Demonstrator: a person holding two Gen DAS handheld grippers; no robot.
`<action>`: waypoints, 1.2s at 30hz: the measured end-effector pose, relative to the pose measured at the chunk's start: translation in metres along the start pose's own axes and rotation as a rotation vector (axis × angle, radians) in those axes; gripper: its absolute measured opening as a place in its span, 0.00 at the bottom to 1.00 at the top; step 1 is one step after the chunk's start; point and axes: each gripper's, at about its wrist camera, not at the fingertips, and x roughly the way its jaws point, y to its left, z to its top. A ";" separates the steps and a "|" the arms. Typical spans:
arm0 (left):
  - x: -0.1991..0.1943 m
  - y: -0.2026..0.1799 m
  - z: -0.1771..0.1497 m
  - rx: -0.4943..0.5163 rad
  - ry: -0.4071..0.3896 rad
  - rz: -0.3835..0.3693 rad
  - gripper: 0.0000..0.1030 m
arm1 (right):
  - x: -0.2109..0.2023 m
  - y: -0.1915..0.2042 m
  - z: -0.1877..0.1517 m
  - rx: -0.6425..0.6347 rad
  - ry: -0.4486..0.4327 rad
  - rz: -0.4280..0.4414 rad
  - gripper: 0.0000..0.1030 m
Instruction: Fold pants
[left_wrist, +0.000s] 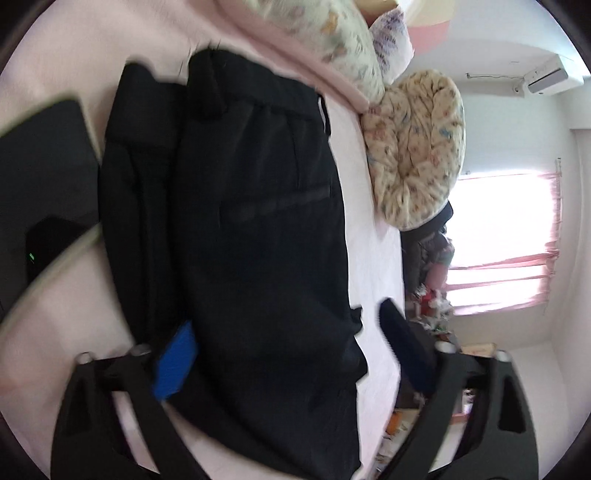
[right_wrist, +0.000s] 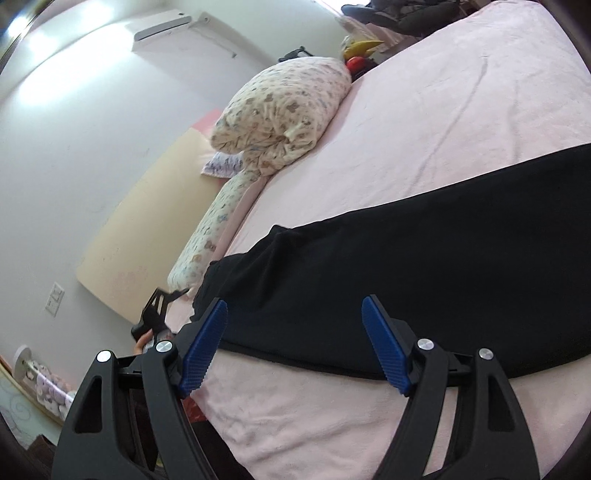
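Black pants (left_wrist: 240, 221) lie lengthwise on the pink bed sheet (left_wrist: 365, 184), waistband at the far end and one side doubled over along the left. My left gripper (left_wrist: 288, 350) hovers low over the near part with its jaws wide; the blue pad (left_wrist: 175, 362) is at the pants' left edge, and the other pad (left_wrist: 402, 350) is over bare sheet, not pressing cloth. In the right wrist view the pants (right_wrist: 406, 277) stretch across the sheet (right_wrist: 443, 129). My right gripper (right_wrist: 295, 332) stands open just above their near edge. The left gripper (right_wrist: 157, 308), in a hand, shows at the pants' left end.
A rolled floral duvet (left_wrist: 417, 147) and pillows (left_wrist: 332, 33) lie at the head of the bed, the duvet (right_wrist: 284, 114) also in the right wrist view. A black device (left_wrist: 44, 177) with a green light is at the left. Clutter (left_wrist: 432, 295) lies on the floor by the bright window.
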 end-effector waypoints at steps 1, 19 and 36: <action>0.002 0.000 0.003 0.006 -0.004 0.012 0.64 | -0.002 0.000 -0.002 -0.006 0.006 0.003 0.76; -0.016 0.023 -0.013 0.121 -0.112 0.132 0.09 | 0.016 -0.004 -0.007 0.014 0.049 0.018 0.77; -0.024 -0.093 -0.131 0.623 -0.095 -0.095 0.92 | 0.058 -0.008 -0.014 0.033 0.102 -0.050 0.77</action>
